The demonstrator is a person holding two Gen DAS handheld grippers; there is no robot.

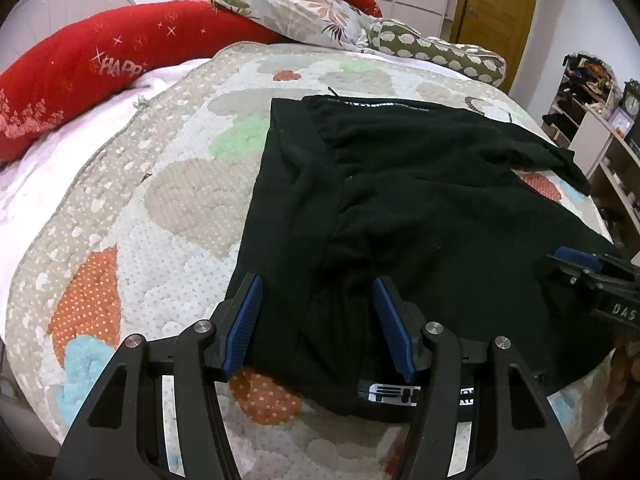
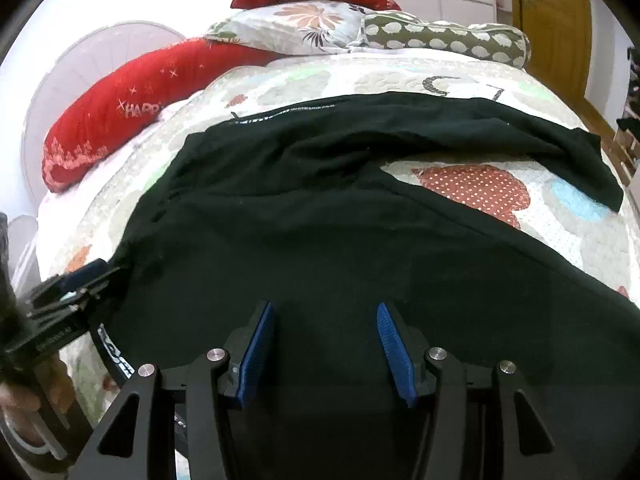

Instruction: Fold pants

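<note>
Black pants lie spread on the quilted bed, waistband with white lettering at the near edge, one leg running to the far right. My left gripper is open just above the waistband end, its blue pads either side of the cloth. My right gripper is open over the near leg of the pants. Each gripper shows in the other's view: the right one at the edge, the left one at the edge.
The patterned quilt covers the bed. Red pillows, a floral pillow and a spotted bolster lie at the head. Shelves stand on the right, a wooden door behind.
</note>
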